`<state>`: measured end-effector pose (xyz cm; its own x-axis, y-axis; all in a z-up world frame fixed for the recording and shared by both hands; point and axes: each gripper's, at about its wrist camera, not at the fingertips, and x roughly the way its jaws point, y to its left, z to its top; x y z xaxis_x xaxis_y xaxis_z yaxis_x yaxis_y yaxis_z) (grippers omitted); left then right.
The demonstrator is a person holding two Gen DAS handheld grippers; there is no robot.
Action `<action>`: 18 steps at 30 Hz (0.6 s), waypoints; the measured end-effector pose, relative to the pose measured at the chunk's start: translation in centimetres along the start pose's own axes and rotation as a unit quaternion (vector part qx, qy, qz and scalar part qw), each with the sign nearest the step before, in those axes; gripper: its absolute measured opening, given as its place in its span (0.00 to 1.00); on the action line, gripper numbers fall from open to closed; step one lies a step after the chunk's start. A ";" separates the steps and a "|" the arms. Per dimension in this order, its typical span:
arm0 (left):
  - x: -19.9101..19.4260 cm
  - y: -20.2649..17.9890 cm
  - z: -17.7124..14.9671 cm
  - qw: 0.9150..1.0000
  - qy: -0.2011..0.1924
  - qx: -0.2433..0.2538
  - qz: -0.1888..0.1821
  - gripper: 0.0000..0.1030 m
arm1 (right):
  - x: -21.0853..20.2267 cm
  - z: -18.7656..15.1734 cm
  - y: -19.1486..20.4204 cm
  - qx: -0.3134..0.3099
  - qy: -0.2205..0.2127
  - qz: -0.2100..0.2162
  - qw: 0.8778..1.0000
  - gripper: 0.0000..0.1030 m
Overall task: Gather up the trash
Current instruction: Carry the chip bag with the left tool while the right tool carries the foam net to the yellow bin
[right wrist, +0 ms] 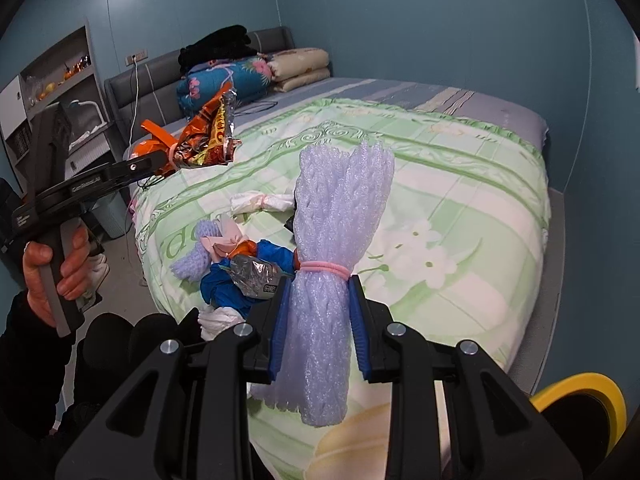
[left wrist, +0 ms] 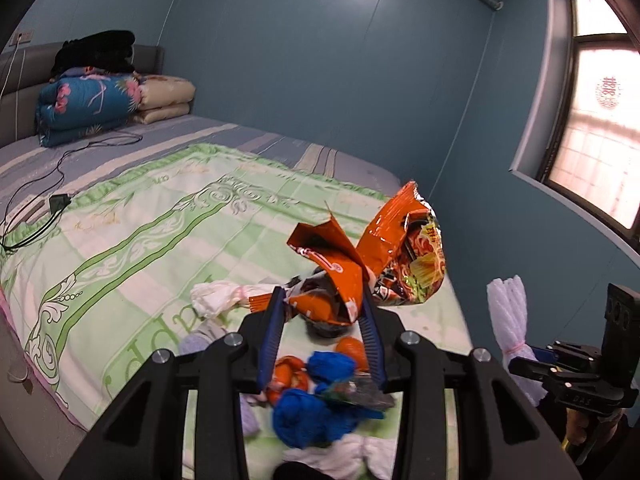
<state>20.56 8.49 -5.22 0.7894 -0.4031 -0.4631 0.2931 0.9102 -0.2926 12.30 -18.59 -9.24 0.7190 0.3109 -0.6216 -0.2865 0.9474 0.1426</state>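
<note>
My left gripper (left wrist: 322,304) is shut on a crumpled orange snack wrapper (left wrist: 384,248) and holds it above the bed; it also shows in the right wrist view (right wrist: 204,136). My right gripper (right wrist: 320,292) is shut on a bundle of pale foam netting (right wrist: 336,240) tied with a pink band; the bundle also shows at the right of the left wrist view (left wrist: 510,320). On the green bedspread (right wrist: 460,184) lie more scraps: blue bags (left wrist: 312,404), orange pieces (left wrist: 288,376), a silver foil wrapper (right wrist: 256,276), a white tied bag (right wrist: 260,202) and a lilac foam piece (right wrist: 196,256).
Folded quilts (left wrist: 92,104) and black clothing (left wrist: 96,52) lie at the headboard, with a cable and charger (left wrist: 56,204) on the sheet. A window (left wrist: 596,128) is on the right wall. Shelves (right wrist: 56,80) stand beside the bed. A yellow-rimmed bin (right wrist: 580,396) sits at the lower right.
</note>
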 end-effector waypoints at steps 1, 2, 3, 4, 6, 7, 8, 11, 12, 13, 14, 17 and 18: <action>-0.4 -0.6 -0.1 1.000 -0.003 0.003 -0.001 0.33 | -0.5 0.0 -0.1 0.001 -0.002 -0.001 1.000 0.26; -0.9 -1.2 -0.1 1.000 -0.005 0.007 -0.005 0.33 | -0.8 -0.1 -0.2 0.002 -0.004 -0.003 1.000 0.26; -1.1 -1.7 -0.2 1.000 -0.007 0.009 -0.007 0.33 | -1.3 -0.2 -0.3 0.004 -0.007 -0.004 1.000 0.26; -1.4 -2.1 -0.2 1.000 -0.008 0.010 -0.009 0.33 | -1.8 -0.3 -0.4 0.005 -0.011 -0.007 1.000 0.26; -1.7 -2.9 -0.4 1.000 -0.009 0.010 -0.014 0.33 | -2.7 -0.6 -0.7 0.009 -0.018 -0.012 1.000 0.26; -1.8 -3.2 -0.4 1.000 -0.009 0.009 -0.018 0.33 | -3.2 -0.6 -0.9 0.011 -0.021 -0.016 1.000 0.26; -2.0 -3.6 -0.4 1.000 -0.010 0.010 -0.024 0.33 | -3.7 -0.7 -1.1 0.013 -0.025 -0.020 0.999 0.26; -2.3 -5.2 -0.5 0.999 -0.014 0.015 -0.040 0.33 | -5.2 -1.1 -1.8 0.018 -0.034 -0.032 0.999 0.26; -2.4 -5.9 -0.4 0.999 -0.015 0.019 -0.047 0.33 | -5.8 -1.3 -2.1 0.021 -0.039 -0.038 0.998 0.26; -2.5 -6.4 -0.4 0.998 -0.015 0.022 -0.050 0.33 | -6.3 -1.5 -2.4 0.023 -0.042 -0.042 0.998 0.26; -2.5 -7.1 -0.4 0.998 -0.014 0.026 -0.054 0.33 | -6.9 -1.7 -2.7 0.026 -0.046 -0.048 0.997 0.26; -2.7 -9.0 -0.4 0.997 -0.015 0.038 -0.067 0.33 | -8.5 -2.2 -3.7 0.034 -0.056 -0.066 0.996 0.26; -2.6 -9.5 -0.4 0.997 -0.015 0.042 -0.070 0.33 | -9.0 -2.4 -4.1 0.037 -0.059 -0.073 0.995 0.26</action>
<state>15.46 0.81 -1.58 0.7522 -0.5257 -0.3974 0.4453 0.8500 -0.2815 5.47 -25.43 -6.07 0.8203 0.1728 -0.5452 -0.1293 0.9846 0.1175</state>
